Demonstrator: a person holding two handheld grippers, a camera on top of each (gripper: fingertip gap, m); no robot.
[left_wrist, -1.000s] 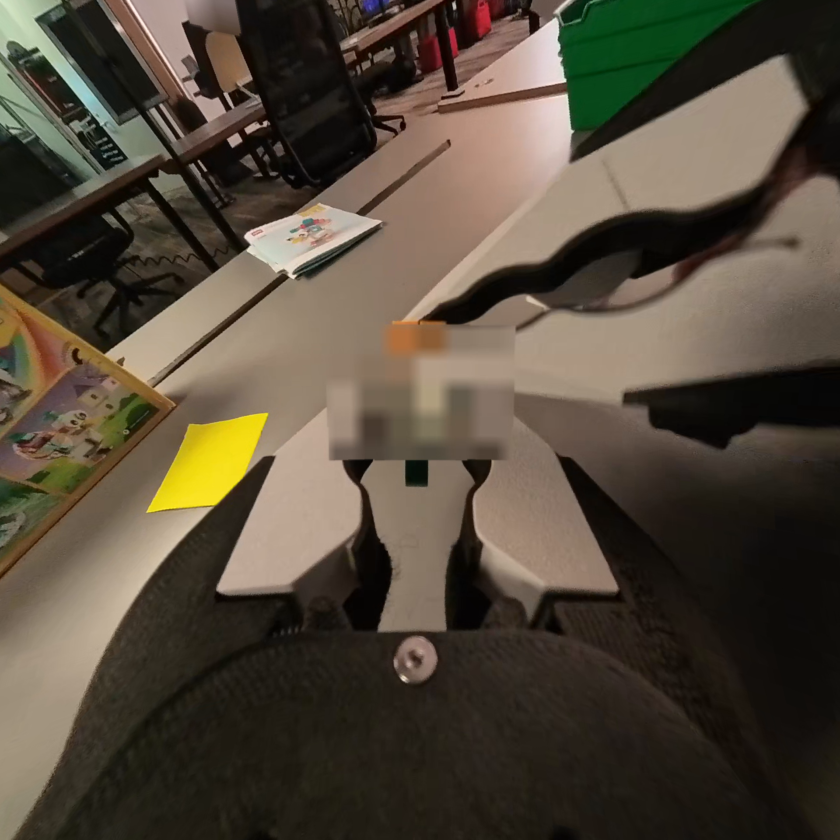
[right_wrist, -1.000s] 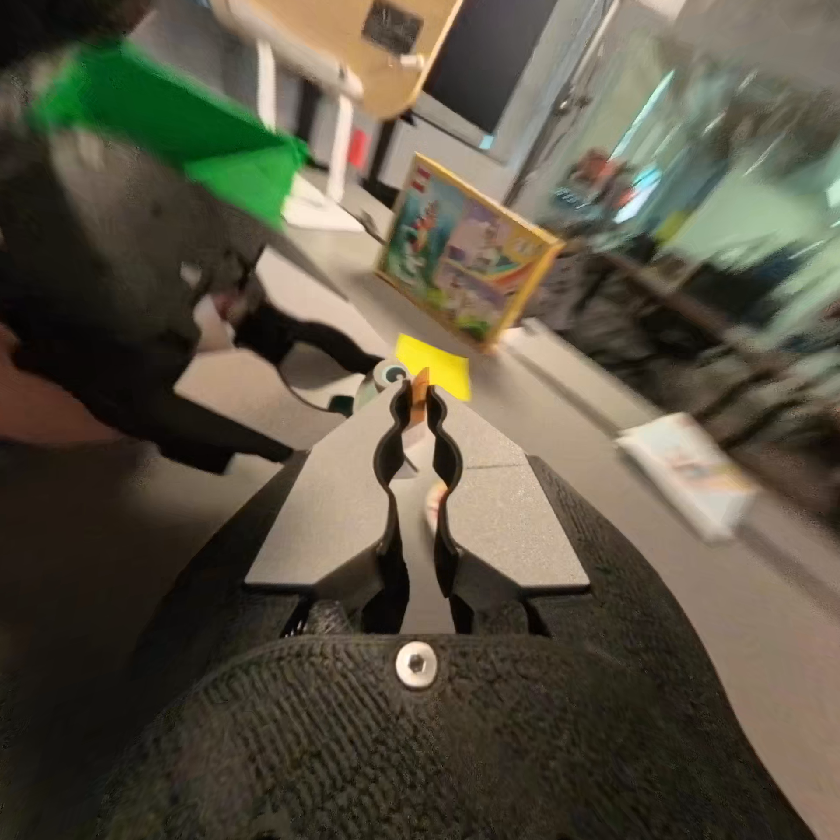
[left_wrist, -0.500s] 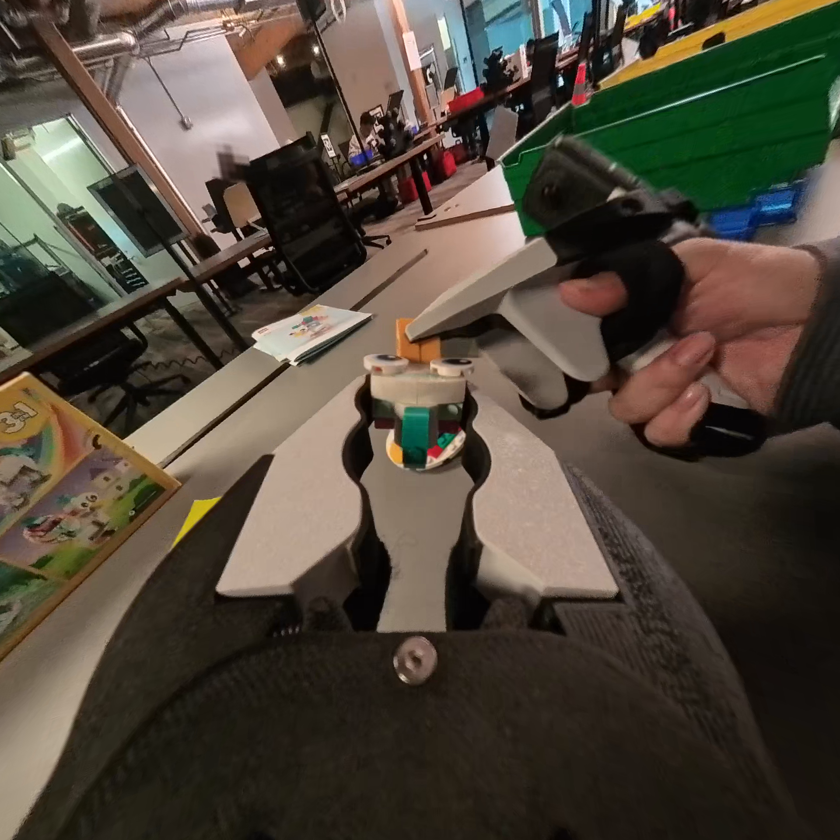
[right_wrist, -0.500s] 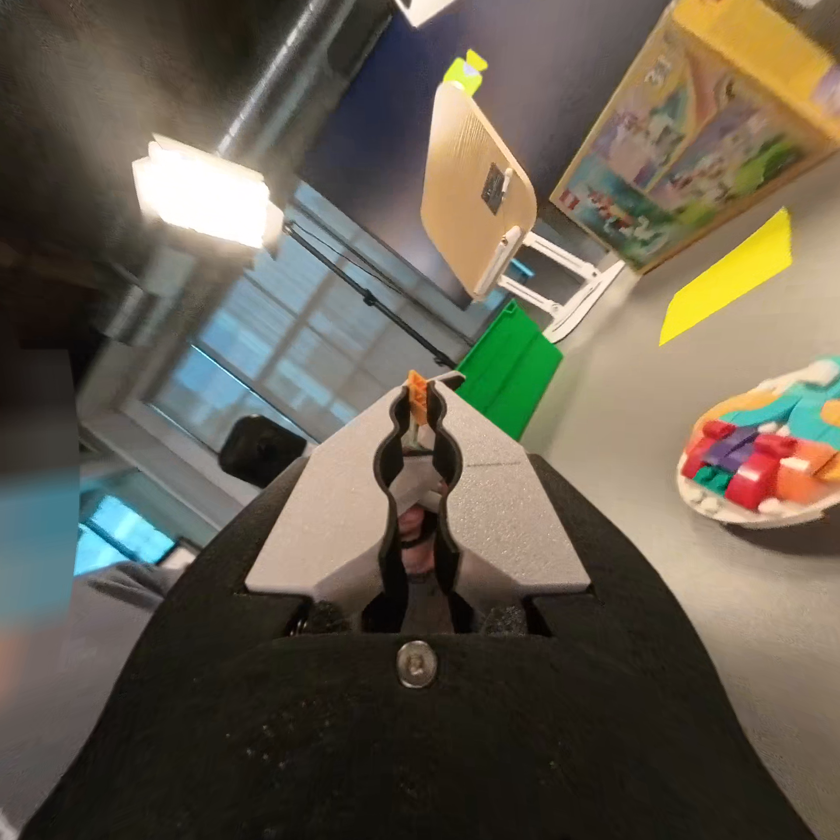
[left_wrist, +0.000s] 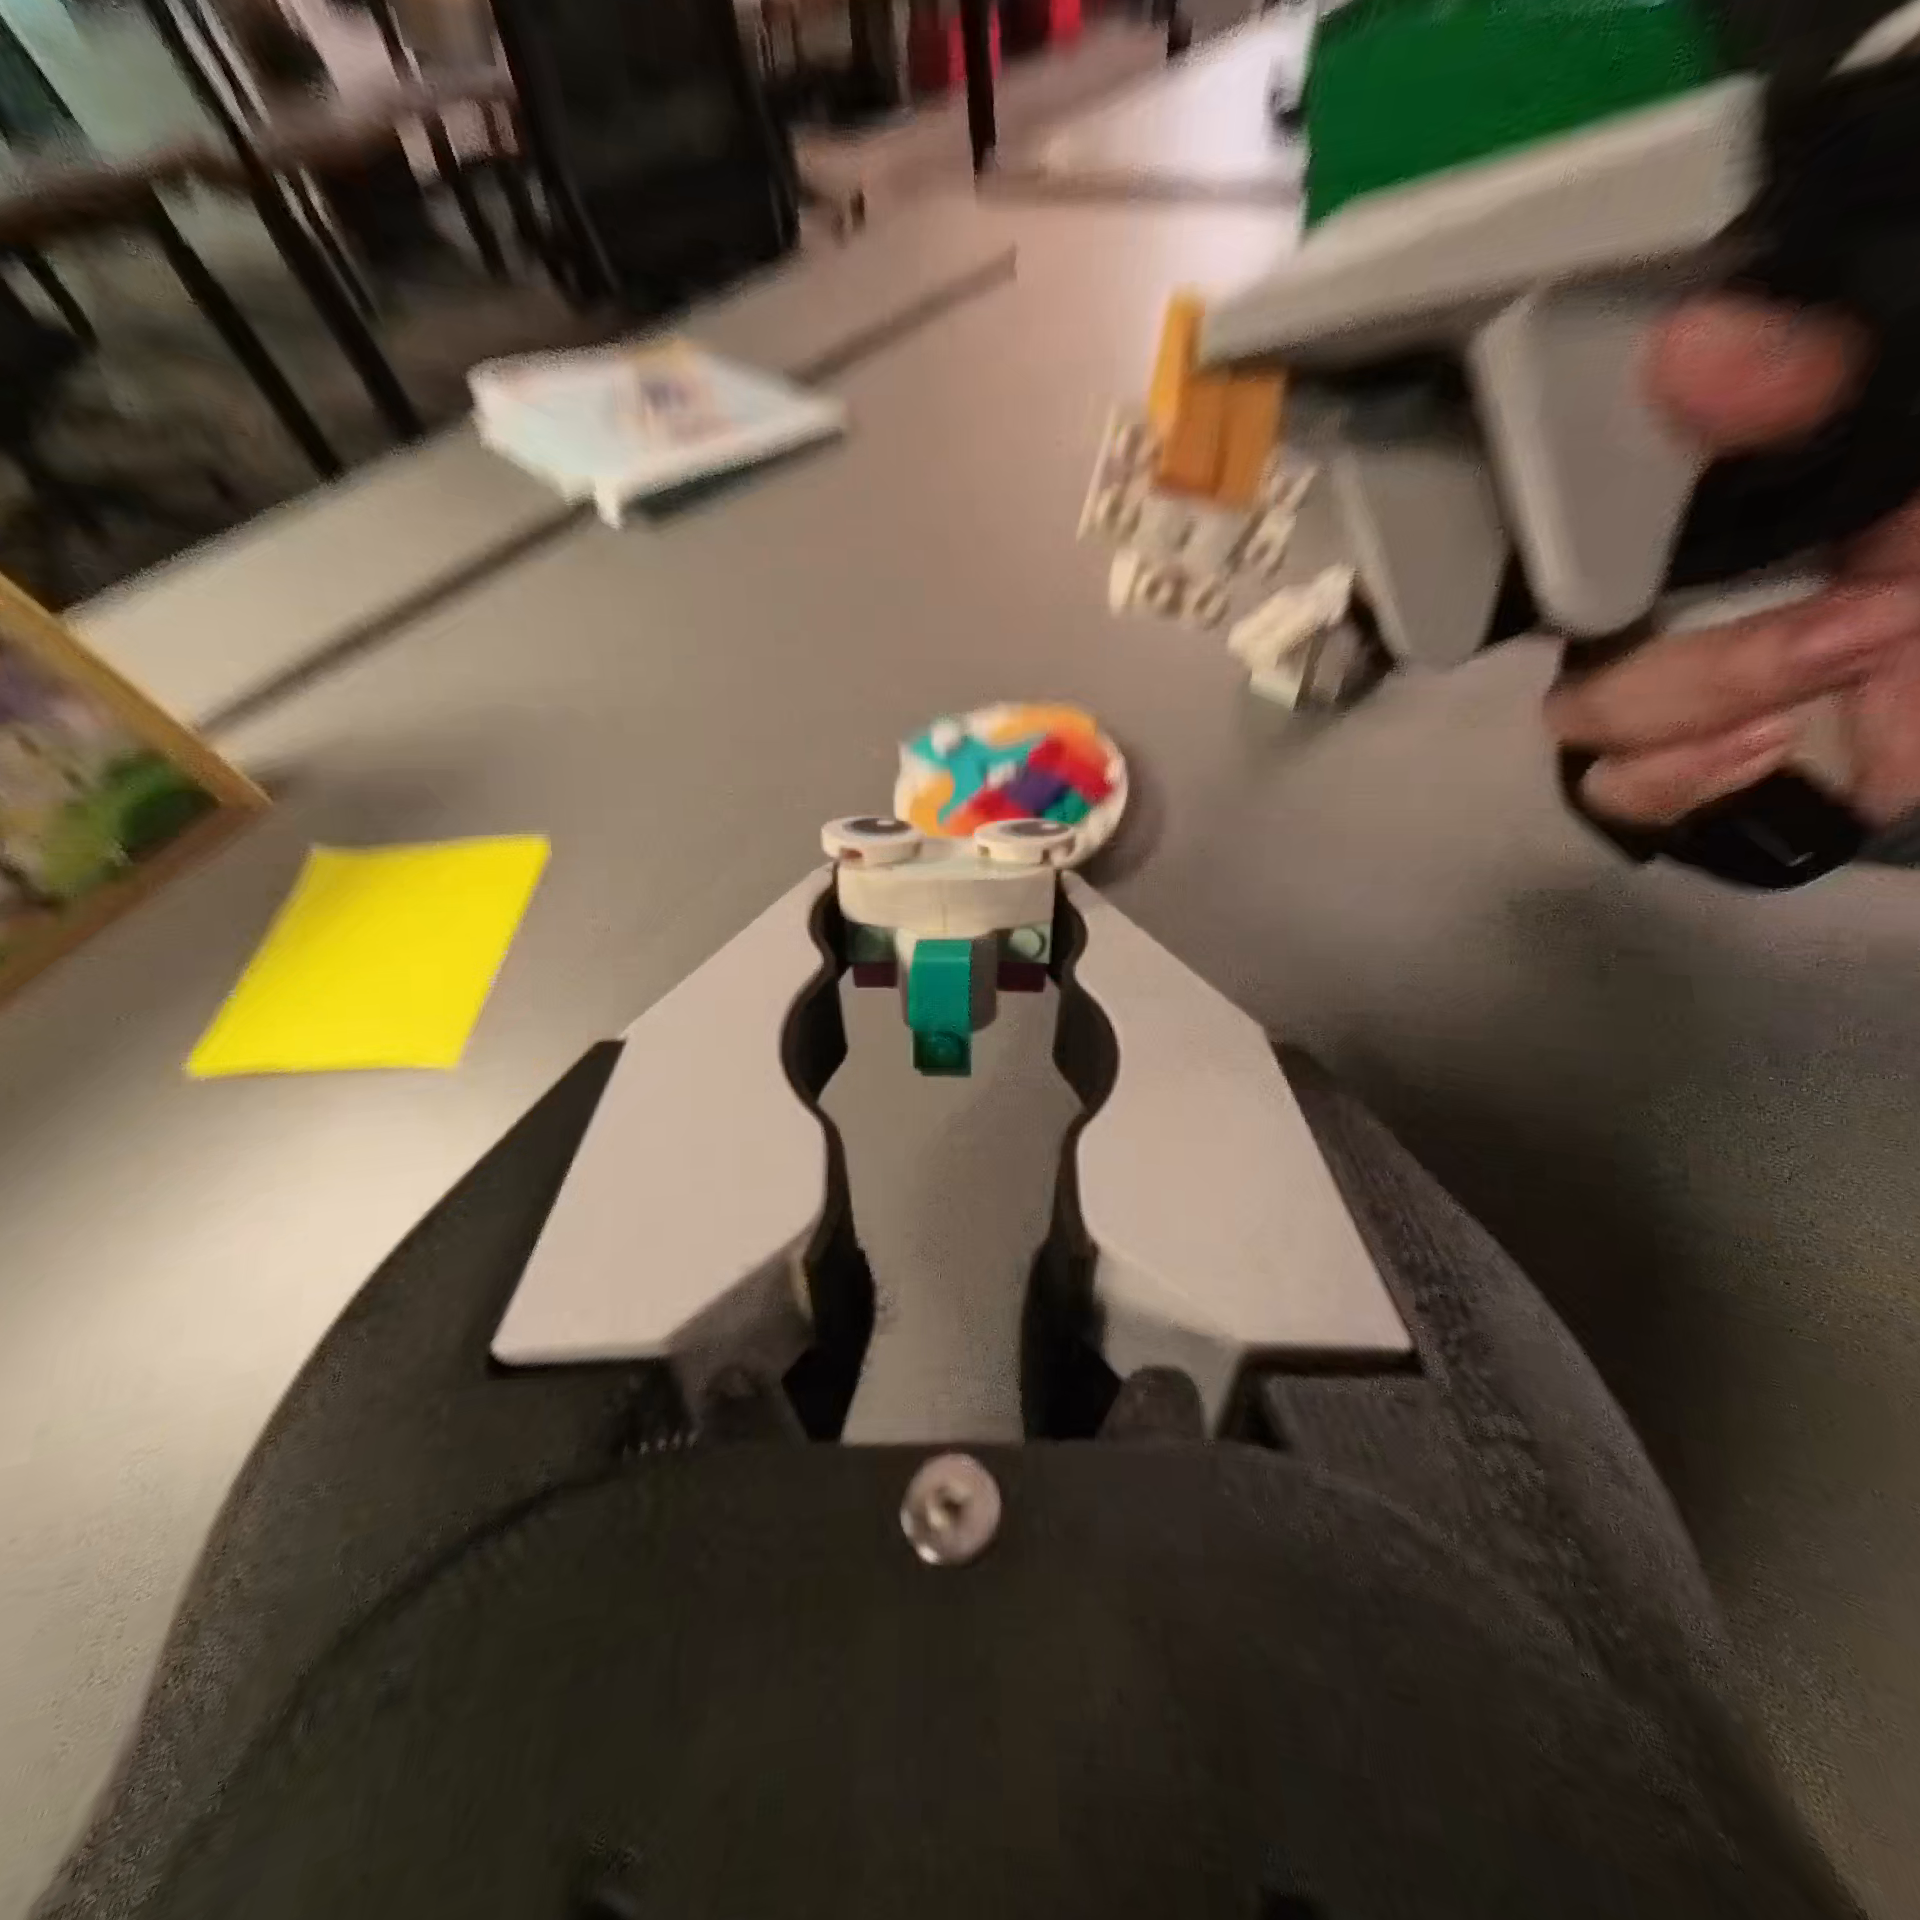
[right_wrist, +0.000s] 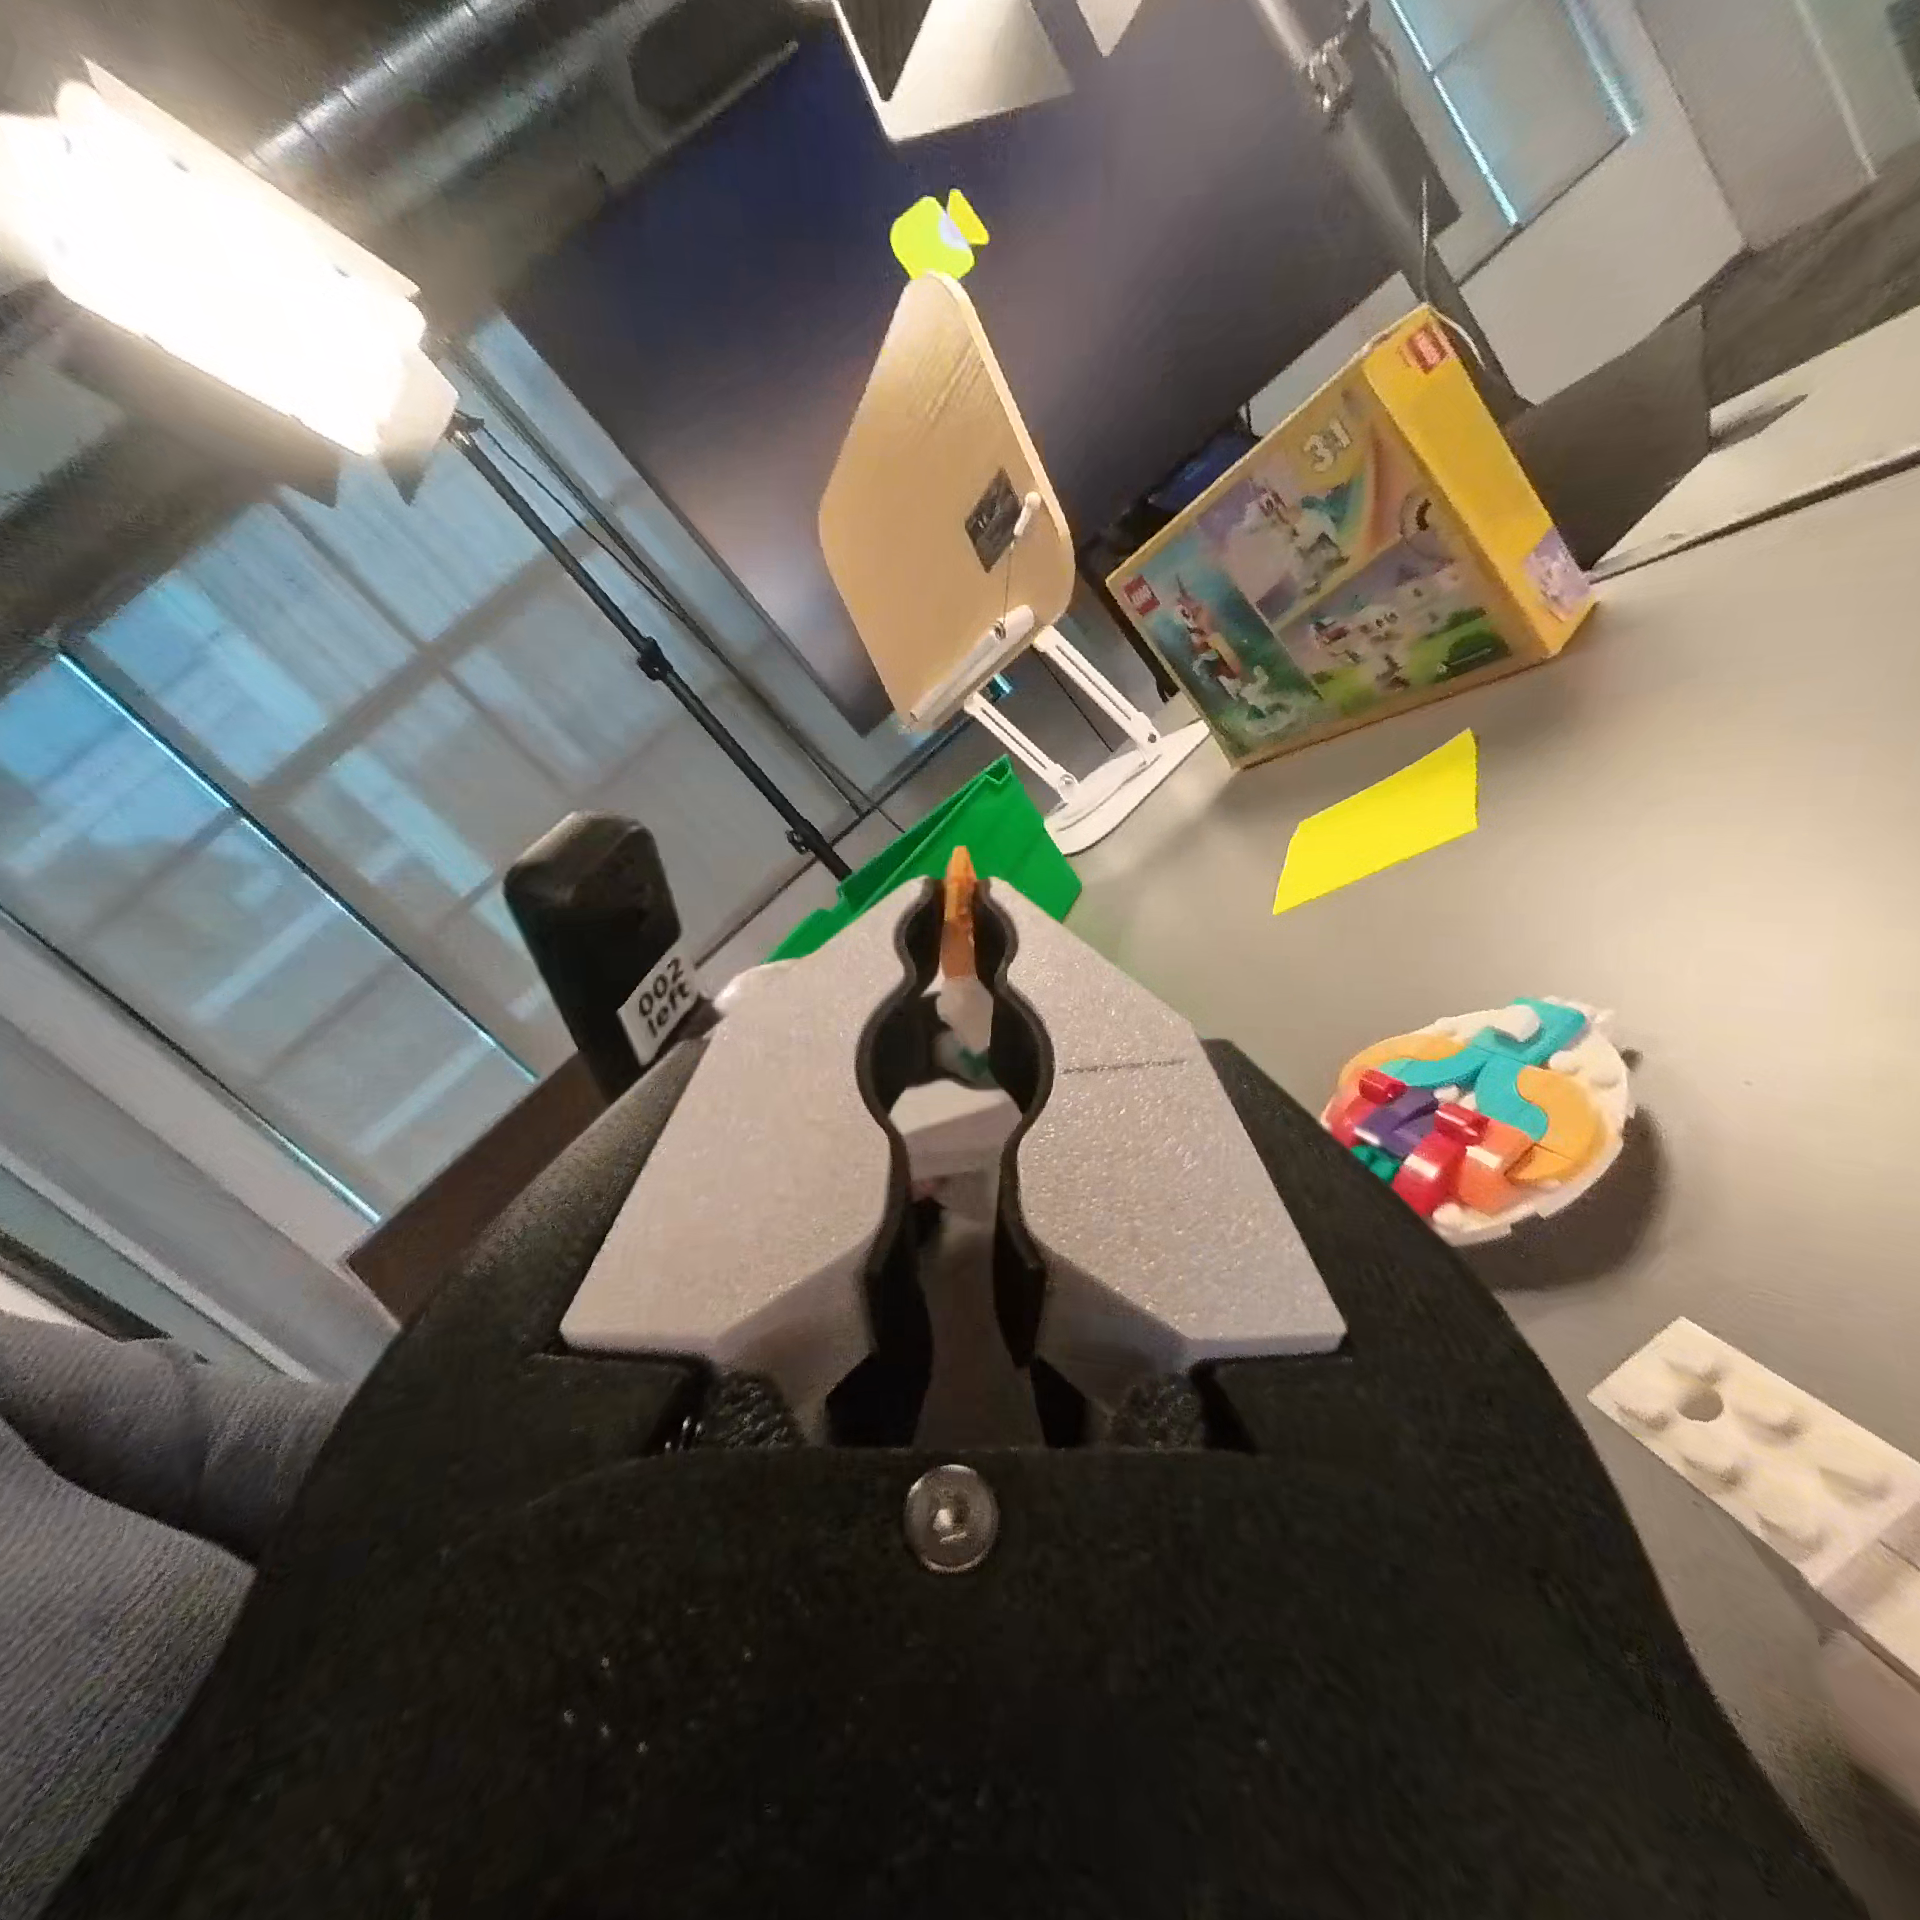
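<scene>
- A long grey table (left_wrist: 675, 665) in an open office carries the scene; a yellow toy box (right_wrist: 1351, 582) stands far beyond the right fingers, and a booklet (left_wrist: 644, 416) lies far ahead-left of the left ones.
- The left gripper (left_wrist: 948, 904) is held low and roughly level over the table, its fingers clamped on a small brick figure (left_wrist: 945, 914) with two round eyes and a teal piece, right at the fingertips.
- The right gripper (right_wrist: 961, 914) is tilted upward toward the ceiling lights, its fingers pinched on an orange piece (right_wrist: 958, 904) with white bricks hanging beneath; a hand (left_wrist: 1745, 707) grips its handle.
- A round, many-coloured brick disc (left_wrist: 1013, 774) lies on the table just past the left fingertips; a yellow sheet (left_wrist: 374, 956) lies to their left.
- Half a second ago the orange piece sat against the top of the figure; now the two grippers are well apart, and the left one points lower.
</scene>
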